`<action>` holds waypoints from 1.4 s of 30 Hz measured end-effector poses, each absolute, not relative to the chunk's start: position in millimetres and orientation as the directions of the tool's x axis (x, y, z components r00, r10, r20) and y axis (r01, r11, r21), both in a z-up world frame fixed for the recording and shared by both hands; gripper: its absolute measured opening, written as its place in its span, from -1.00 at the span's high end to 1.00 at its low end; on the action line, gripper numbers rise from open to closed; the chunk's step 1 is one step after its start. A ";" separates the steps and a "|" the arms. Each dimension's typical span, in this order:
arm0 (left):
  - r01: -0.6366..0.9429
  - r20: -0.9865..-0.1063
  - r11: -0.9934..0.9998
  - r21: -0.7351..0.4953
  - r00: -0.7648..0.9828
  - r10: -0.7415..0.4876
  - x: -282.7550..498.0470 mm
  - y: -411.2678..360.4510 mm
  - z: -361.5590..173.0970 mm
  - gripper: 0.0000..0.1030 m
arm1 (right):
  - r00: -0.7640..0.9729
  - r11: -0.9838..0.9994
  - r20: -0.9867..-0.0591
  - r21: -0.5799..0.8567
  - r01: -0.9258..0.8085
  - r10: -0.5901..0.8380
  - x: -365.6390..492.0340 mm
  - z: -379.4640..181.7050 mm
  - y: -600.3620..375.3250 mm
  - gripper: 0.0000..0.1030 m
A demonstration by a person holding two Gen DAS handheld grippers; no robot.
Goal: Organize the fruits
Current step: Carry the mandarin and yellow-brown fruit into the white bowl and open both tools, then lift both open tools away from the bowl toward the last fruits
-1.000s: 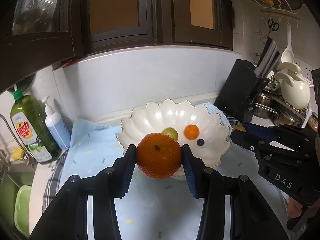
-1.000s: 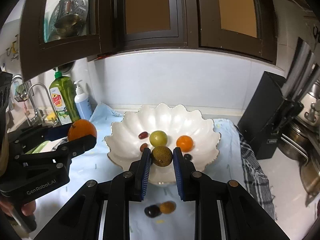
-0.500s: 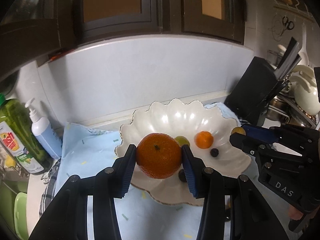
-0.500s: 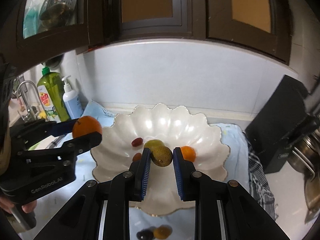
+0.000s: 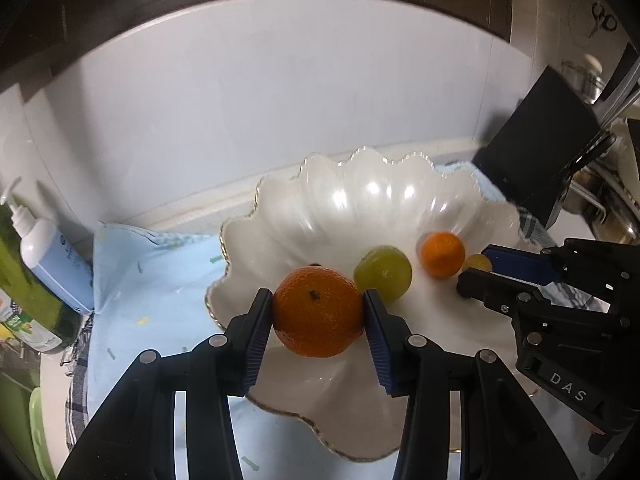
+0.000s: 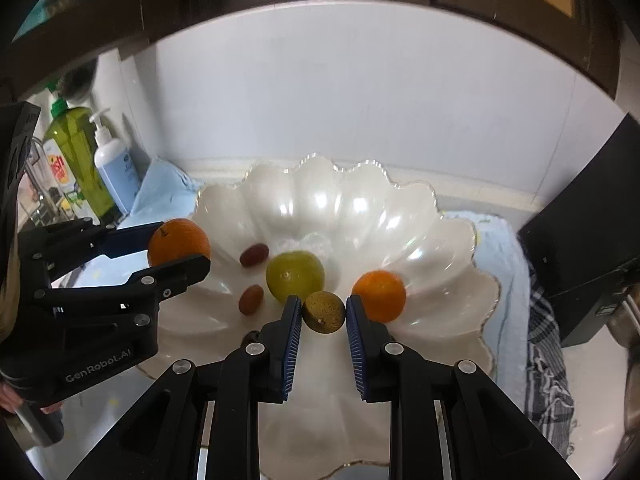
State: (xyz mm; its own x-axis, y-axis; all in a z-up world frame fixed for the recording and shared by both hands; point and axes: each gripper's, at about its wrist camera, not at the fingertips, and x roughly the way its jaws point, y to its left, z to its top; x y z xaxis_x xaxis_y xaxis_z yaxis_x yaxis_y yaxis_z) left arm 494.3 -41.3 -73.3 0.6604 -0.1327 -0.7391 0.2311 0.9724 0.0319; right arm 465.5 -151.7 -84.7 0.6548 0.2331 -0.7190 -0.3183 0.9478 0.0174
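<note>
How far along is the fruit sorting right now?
Partly done. Already in the white bowl: a green fruit, a small orange and two red fruits. In hand: the left gripper holds a big orange, the right gripper a brownish fruit, both over the bowl. Left: releasing them.

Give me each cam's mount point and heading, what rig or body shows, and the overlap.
Left wrist: on the left gripper, facing down-forward over the white scalloped bowl; own fingers clamp a large orange; right gripper enters from the right.
Right wrist: on the right gripper, same heading; own fingers clamp a small brownish-green fruit; left gripper and fingertips at left.
Shared: bowl, green fruit, small orange, pump bottle.
</note>
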 end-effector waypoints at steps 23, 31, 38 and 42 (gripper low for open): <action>0.184 -0.765 0.981 0.062 0.640 -0.072 496.1 -37.5 -76.8 -0.39 | 0.651 0.954 -0.726 0.022 -0.300 0.222 466.7 -92.0 -160.0 0.37; 0.169 -0.689 0.979 0.110 0.724 -0.048 463.0 -39.6 -41.1 -0.61 | 0.706 0.951 -0.664 0.027 -0.307 0.247 438.8 -64.2 -165.6 0.37; 0.167 -0.632 0.980 0.110 0.773 -0.060 431.2 -44.5 -13.8 -0.69 | 0.753 0.949 -0.602 0.024 -0.315 0.265 409.6 -37.8 -171.1 0.37; 0.169 -0.614 0.982 0.090 0.785 -0.079 413.6 -42.8 -4.3 -0.69 | 0.775 0.949 -0.570 0.029 -0.313 0.273 393.2 -26.5 -176.5 0.37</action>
